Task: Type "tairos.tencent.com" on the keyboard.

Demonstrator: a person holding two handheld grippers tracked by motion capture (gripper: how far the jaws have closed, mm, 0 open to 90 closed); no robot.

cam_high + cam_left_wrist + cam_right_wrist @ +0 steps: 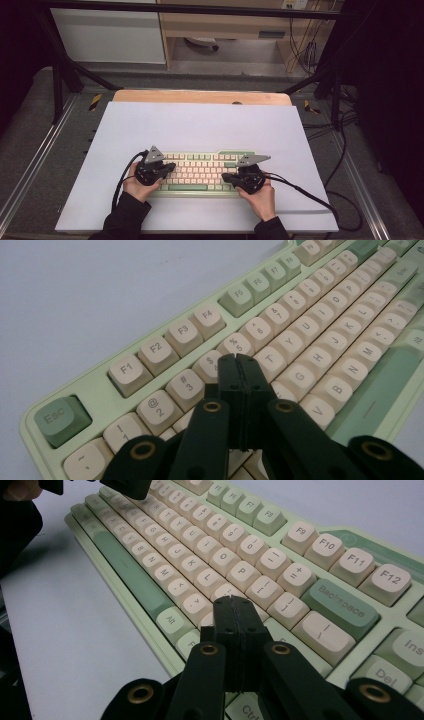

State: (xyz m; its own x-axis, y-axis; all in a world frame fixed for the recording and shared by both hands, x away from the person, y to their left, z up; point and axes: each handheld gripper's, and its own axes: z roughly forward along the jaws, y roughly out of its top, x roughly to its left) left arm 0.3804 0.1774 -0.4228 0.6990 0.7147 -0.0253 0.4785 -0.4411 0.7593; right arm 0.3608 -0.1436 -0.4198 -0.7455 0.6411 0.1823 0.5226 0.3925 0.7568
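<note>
- At the bottom of the high view, two hands are seen, each holding tongs; the left gripper (167,167) is placed over the left end of the keyboard (200,172), the right gripper (226,177) over its right end; both tips are turned inward toward the middle.
- In the left gripper view the left gripper (239,357) is seen with jaws pressed flat together and nothing between them; its tip is set just above the number and letter rows, around the 4, 5, R and T keys; whether a key is touched cannot be told.
- In the right gripper view the right gripper (231,600) is likewise closed and empty; its tip is held low near the keys right of L, with the Backspace key (341,608) to the right of it in the frame.
- The keyboard is laid in the lower centre of the high view on the white sheet (200,125), its long axis running left to right; each half is judged nearer to the hand on its own side, so a key press is best taken by that side's tongs.
- The keys directly under each tip are hidden by the jaws; the keyboard's front edge is partly covered by the hands; the legends are too small to be read from above.
</note>
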